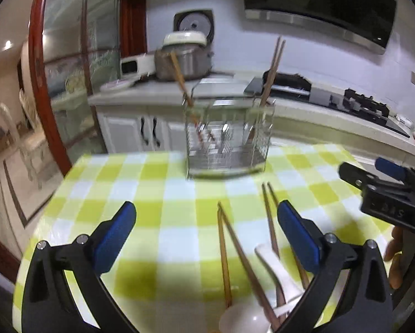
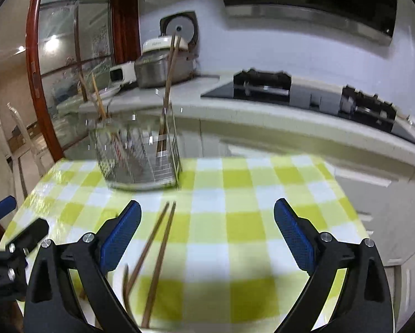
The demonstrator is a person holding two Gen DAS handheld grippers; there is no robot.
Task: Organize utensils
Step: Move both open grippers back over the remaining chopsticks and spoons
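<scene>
A wire utensil rack [image 1: 228, 141] stands at the far side of the checked table; brown chopsticks [image 1: 271, 75] stand in its right end and one more [image 1: 181, 79] in its left end. The rack [image 2: 140, 155] also shows in the right wrist view. My left gripper [image 1: 207, 238] is open and empty above loose chopsticks [image 1: 235, 252] and two white spoons [image 1: 279, 269] that lie on the table. My right gripper [image 2: 207, 236] is open and empty; a chopstick pair [image 2: 157, 252] lies on the cloth by its left finger. The right gripper [image 1: 385, 183] also shows in the left wrist view.
The table has a yellow-green checked cloth [image 2: 235, 222]. Behind it runs a kitchen counter [image 2: 263, 108] with a rice cooker [image 1: 183, 55] and a gas hob [image 2: 365, 105]. A glass door with a red frame [image 1: 40, 63] is at the left.
</scene>
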